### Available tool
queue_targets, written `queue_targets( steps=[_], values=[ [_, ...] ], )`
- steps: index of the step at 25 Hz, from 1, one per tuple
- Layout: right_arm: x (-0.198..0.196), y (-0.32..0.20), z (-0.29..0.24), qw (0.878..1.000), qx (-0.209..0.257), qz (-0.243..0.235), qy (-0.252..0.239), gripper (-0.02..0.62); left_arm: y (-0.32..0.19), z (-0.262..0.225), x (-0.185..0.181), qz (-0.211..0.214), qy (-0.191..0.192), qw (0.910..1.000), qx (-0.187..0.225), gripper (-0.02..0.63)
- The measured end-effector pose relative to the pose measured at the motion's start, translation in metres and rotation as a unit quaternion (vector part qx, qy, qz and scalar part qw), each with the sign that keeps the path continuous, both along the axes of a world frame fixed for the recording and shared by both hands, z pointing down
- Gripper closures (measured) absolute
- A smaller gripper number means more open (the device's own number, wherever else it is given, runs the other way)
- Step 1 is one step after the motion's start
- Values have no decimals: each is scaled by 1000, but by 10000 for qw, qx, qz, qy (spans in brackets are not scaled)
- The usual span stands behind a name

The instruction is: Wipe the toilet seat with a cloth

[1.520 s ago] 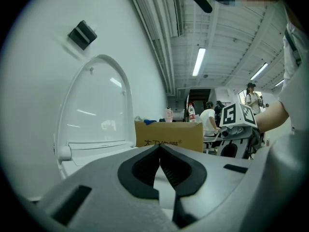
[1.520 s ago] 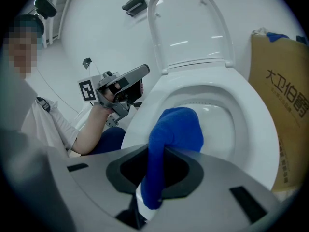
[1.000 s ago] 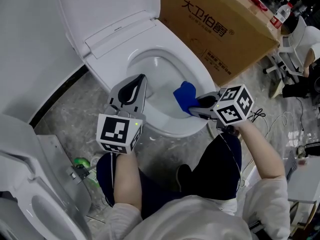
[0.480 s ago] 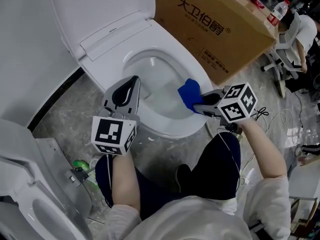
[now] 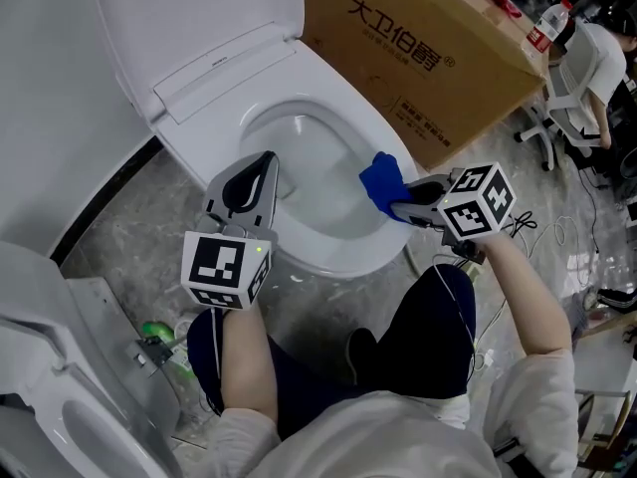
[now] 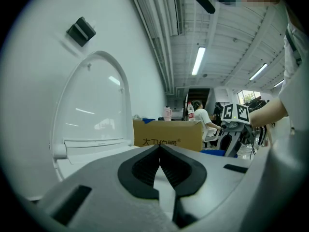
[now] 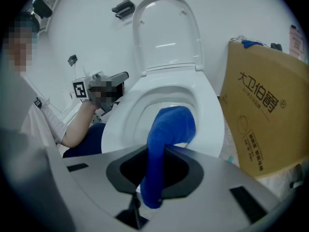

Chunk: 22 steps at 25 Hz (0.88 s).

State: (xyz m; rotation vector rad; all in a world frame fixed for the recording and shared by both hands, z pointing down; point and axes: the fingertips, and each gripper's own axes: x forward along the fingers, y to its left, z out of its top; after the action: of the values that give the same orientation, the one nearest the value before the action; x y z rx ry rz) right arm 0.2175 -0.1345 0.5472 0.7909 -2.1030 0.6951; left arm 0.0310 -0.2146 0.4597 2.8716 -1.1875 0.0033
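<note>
Cloth point(image 7: 169, 129): blue, folded into a thick wad and clamped between the fingers of the right gripper point(image 5: 398, 207). Its long axis runs along the fingers. A short tail hangs below the clamp point, and the bulk juts out past the fingertips.

Toilet seat point(image 5: 343, 257): white ring, lid point(image 5: 199, 8) raised behind it. The cloth's free end lies directly ahead of the right fingertips, over the side of the ring nearest the cardboard box point(image 5: 438, 58). It appears to rest on the seat's inner edge, though I cannot confirm firm contact from either view.

Key relation: at this spot the ring runs crosswise to the right fingers, so I judge the coming stroke has to travel sideways along the seat, not further forward. Pushing forward would only tip the wad into the bowl.

Left gripper point(image 5: 267, 159): fingers together, nothing between them. Its fingertips are at the opposite side of the ring, well apart from the cloth.

Nearer hand: the right, by a clear margin; it carries the cloth and is on the seat already. I judge the left has no part in the stroke.
</note>
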Motion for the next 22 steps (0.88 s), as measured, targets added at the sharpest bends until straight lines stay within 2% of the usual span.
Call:
queue_targets(
  steps=[22],
  values=[
    [31, -36, 0, 9986, 262, 289, 368, 541, -4, 5, 0, -55, -118, 9999, -1, 598]
  ],
)
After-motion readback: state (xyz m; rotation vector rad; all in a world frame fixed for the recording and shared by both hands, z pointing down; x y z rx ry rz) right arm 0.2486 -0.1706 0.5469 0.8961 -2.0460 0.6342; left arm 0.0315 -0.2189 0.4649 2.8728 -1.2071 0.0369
